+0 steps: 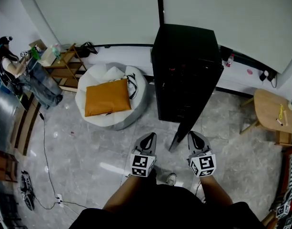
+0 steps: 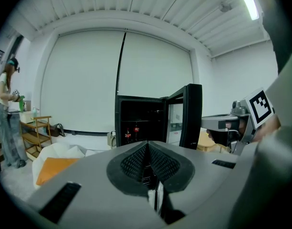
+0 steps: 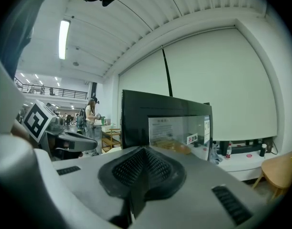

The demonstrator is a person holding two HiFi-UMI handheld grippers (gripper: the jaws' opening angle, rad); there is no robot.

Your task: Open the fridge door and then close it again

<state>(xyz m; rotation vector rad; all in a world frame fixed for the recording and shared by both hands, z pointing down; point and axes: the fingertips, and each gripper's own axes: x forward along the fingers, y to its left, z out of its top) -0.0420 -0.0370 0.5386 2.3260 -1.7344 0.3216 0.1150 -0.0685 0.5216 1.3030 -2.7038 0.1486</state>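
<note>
The left gripper (image 1: 148,141) and right gripper (image 1: 197,140) hover just in front of the fridge, fingers pressed together and holding nothing. Between them the fridge door (image 1: 183,131) stands wide open, its edge toward the person. Closing it probably goes best with the right gripper pushing flat and steadily on the outer glass face. The tall black fridge (image 1: 186,66) stands behind the door, with bottles (image 2: 131,132) inside.

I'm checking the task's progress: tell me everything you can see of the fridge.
The fridge is a tall black cabinet standing on the grey floor by the white wall, between a white beanbag and a wooden table. Its door stands swung open, with a glass panel in it. Dark shelves inside hold small bottles. Nothing appears to touch it.
</note>
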